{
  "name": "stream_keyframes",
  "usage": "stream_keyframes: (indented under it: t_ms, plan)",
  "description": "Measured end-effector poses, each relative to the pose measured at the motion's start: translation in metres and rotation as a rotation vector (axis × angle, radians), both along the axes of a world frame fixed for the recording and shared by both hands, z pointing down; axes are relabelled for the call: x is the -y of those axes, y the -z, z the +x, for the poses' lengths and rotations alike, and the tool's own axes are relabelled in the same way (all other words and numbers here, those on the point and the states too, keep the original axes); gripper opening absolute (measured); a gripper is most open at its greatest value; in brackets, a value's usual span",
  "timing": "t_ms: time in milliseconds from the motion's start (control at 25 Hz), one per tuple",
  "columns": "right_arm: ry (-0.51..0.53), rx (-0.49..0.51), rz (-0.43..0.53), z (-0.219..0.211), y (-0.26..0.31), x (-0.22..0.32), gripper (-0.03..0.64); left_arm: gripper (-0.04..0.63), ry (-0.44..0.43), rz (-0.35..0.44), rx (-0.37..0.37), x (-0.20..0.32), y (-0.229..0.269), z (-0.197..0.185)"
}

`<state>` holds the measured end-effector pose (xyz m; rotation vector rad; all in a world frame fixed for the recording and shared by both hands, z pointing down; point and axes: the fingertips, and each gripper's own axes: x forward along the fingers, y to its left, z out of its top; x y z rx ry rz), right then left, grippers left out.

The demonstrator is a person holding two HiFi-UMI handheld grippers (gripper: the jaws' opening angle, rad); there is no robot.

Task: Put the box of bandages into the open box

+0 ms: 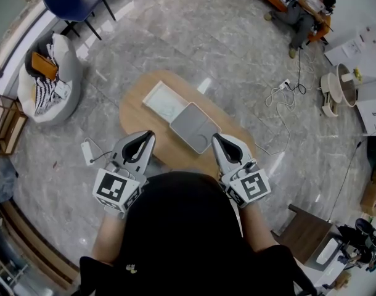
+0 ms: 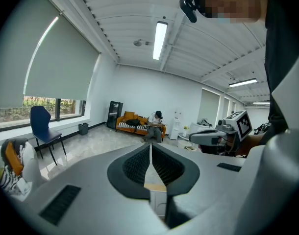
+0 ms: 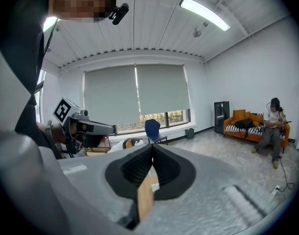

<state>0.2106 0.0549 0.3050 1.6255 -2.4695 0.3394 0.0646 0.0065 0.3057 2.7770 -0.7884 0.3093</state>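
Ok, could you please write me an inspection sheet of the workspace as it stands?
Surface: oval wooden table, holding two boxes.
Job's things: white open box close against a grey flat box; no label readable, so I cannot tell which holds the bandages.
Clutter: nothing seen.
Grippers: left gripper and right gripper both shut and empty, at the table's near edge.
Cables: white cable on the floor at right; white adapter with its lead at left.
Surroundings: beanbag, blue chair, seated person.
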Motion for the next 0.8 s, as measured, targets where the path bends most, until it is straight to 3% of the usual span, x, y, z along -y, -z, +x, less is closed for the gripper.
stream_keyframes:
  t_ms: [800]
  plan:
    - [-0.002,0.003,-0.002,-0.0001,-0.0048,0.0066,-0.003,0.025,0.007,0.0,0.015,0.0058,-0.0005,-0.0032]
